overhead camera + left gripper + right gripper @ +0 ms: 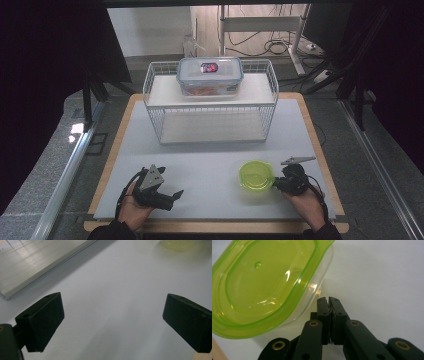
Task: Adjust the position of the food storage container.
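Green-lidded container (256, 176) — light, rigid, slick plastic, likely best taken at lid rim; right gripper (328, 300) closed empty just beside it, left gripper (112, 315) wide open.

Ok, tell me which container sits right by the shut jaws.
The green-lidded container on the table, beside the right gripper; the blue-lidded container sits on the wire rack.

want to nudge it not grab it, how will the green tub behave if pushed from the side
The tub looks like thin clear plastic and seems empty, so it is probably light and should slide easily on the smooth mat. It sits low and wide, so tipping seems unlikely. The shut right gripper meets a curved wall, so the tub may spin rather than go straight.
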The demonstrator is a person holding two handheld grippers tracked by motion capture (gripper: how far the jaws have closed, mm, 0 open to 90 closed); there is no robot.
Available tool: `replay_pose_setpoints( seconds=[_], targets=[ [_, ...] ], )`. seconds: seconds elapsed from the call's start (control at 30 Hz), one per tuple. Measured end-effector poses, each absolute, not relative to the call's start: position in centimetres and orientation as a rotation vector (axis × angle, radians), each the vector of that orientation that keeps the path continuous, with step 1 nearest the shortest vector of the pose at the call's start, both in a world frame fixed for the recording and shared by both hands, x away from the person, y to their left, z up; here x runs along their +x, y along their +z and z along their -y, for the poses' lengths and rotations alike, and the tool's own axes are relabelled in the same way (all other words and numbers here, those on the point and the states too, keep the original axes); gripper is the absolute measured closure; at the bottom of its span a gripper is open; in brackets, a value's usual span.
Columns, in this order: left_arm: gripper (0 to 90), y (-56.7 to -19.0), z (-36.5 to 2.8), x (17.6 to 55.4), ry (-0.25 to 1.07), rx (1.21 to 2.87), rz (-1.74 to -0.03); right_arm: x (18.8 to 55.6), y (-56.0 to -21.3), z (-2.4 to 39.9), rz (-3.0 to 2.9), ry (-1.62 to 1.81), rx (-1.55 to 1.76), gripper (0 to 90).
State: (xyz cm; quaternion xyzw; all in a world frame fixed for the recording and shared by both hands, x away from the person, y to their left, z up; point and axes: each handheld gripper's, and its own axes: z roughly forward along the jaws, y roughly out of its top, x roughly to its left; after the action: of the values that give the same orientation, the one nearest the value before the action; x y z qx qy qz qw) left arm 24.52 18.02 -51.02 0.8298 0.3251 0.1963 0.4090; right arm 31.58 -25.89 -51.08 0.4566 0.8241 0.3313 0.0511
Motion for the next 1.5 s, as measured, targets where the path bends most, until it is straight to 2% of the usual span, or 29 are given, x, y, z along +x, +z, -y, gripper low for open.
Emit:
replay_pose_setpoints(
  seconds=[1.07,1.3,1.5],
  targets=[
    [3.6,-50.9,-18.1,24.4,0.497,2.087,-0.821,32.1,-52.1,16.4,-2.714,1.071,1.186,88.0],
    [3.8,-50.9,-18.1,24.4,0.496,2.088,-0.819,32.1,-51.9,16.9,-2.694,1.038,1.128,85.8],
    [3.9,-50.9,-18.2,24.4,0.496,2.095,-0.820,32.4,-51.3,18.3,-2.631,1.043,1.110,78.5]
  ],
)
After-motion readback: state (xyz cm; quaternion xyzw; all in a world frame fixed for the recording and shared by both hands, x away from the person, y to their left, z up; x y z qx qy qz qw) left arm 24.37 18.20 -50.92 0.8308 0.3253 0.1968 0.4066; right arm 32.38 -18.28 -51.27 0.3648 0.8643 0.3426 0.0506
